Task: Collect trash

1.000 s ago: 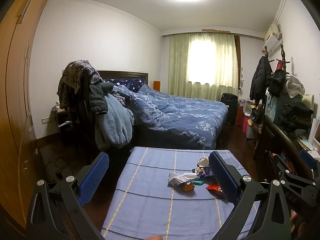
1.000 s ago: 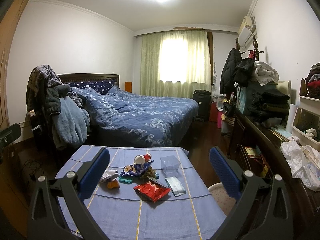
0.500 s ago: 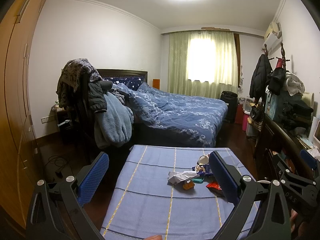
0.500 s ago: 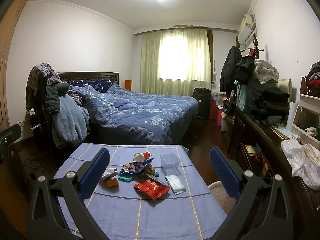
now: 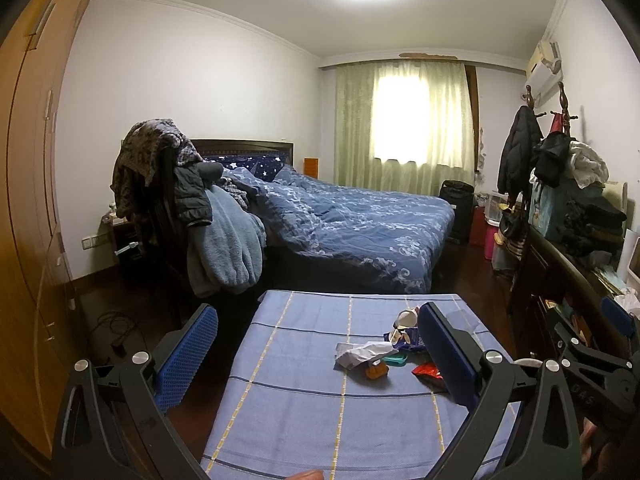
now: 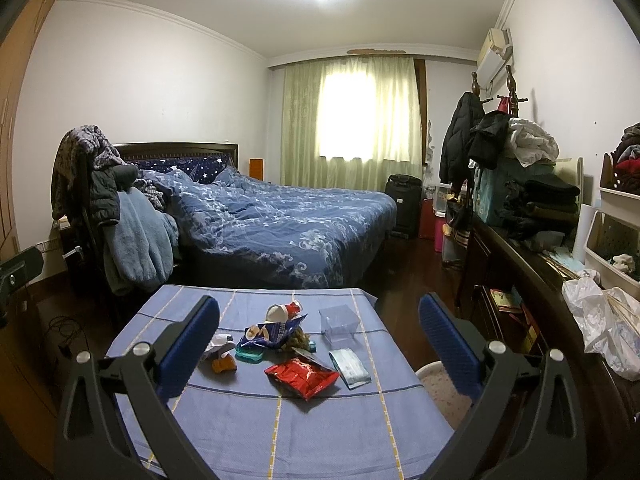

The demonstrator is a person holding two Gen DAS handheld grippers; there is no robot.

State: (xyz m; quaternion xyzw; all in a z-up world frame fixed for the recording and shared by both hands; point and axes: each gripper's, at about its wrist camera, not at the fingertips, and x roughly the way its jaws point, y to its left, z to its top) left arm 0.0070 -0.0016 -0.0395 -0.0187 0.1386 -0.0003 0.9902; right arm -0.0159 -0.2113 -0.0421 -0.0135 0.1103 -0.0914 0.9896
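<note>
Bedroom, pretty cluttered: bed [image 6: 280,224] with a blue floral duvet at the far side, green curtains [image 6: 352,120] over a bright window, clothes heaped on a chair [image 6: 116,216] at left and on the dark dresser [image 6: 532,264] along the right. Near side: small surface [image 6: 288,420] under a blue striped cloth, trash bunched around its middle.

Left tongs [image 5: 318,354] spread wide, gripping nothing, hovering over the near-left part of the surface. Crumpled white wrapper [image 5: 362,354] and orange scrap [image 5: 377,370] sitting between the blue pads, closer to the right pad; rest of the pile partly hidden behind that pad.

Right tongs [image 6: 318,344] also spread wide and empty. From that view, lying between the pads: red snack bag [image 6: 302,376] nearest, pale green packet [image 6: 349,368] just right of it, blue chip bag [image 6: 272,334] behind, tipped-over small cup [image 6: 282,311] farther back, clear plastic box [image 6: 339,323] at far right. Teal lid-like thing [image 6: 249,354] touching the blue bag. None of it touching either tongs.

White bin rim [image 6: 434,372] peeking out past the surface's right edge, below the right pad.
</note>
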